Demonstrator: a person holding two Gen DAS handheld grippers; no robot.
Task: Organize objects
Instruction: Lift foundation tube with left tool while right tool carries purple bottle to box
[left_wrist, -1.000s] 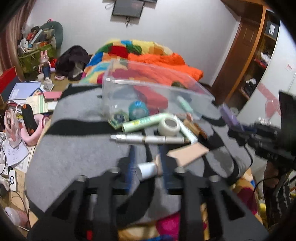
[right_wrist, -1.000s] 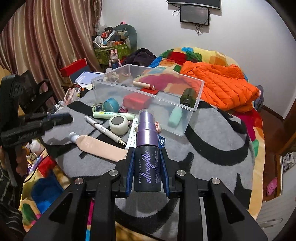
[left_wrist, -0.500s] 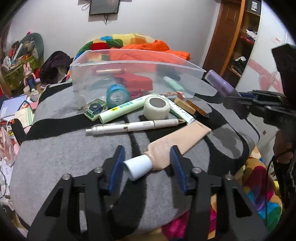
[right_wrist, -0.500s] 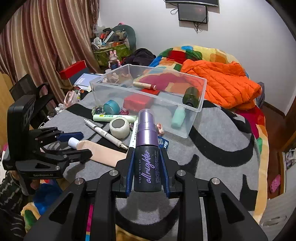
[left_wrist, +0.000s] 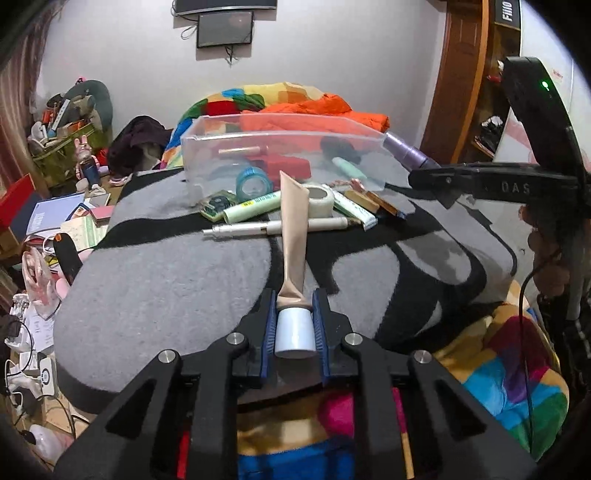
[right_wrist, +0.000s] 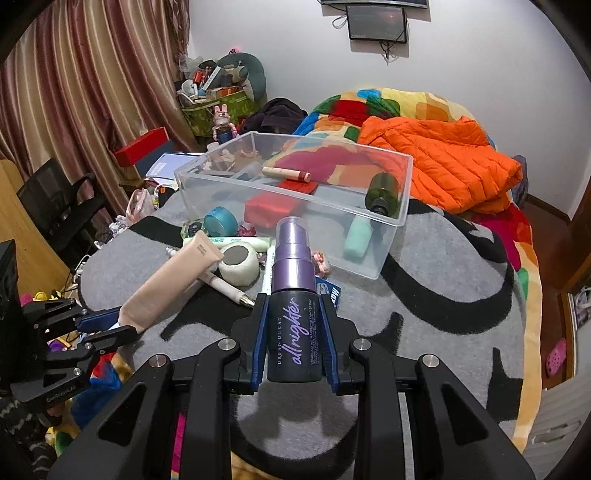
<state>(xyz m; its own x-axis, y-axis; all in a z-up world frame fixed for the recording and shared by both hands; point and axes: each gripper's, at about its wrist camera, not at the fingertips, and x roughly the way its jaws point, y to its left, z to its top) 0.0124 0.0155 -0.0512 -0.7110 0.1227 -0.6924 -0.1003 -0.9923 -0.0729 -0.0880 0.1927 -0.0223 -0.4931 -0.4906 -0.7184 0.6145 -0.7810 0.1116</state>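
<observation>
We've got both grabs done: left gripper (left_wrist: 294, 325) has just been closing and now pinches the beige tube (left_wrist: 293, 236) by its white cap, right gripper (right_wrist: 295, 332) clamps the purple spray bottle (right_wrist: 293, 291). Next, we reckon both need lifting over the clear bin (right_wrist: 388, 258) wall.

A bedroom with plain white walls (right_wrist: 280, 48). A dark flat screen (right_wrist: 376, 23) hangs high on the wall, cable dangling. Striped brown-and-gold curtains (right_wrist: 74, 92) cover the left side. A bed carries a grey-and-black blanket (right_wrist: 443, 302) and a patchwork quilt (right_wrist: 369, 103). A brown wooden door frame (left_wrist: 458, 81), perhaps a wardrobe's, stands right.
</observation>
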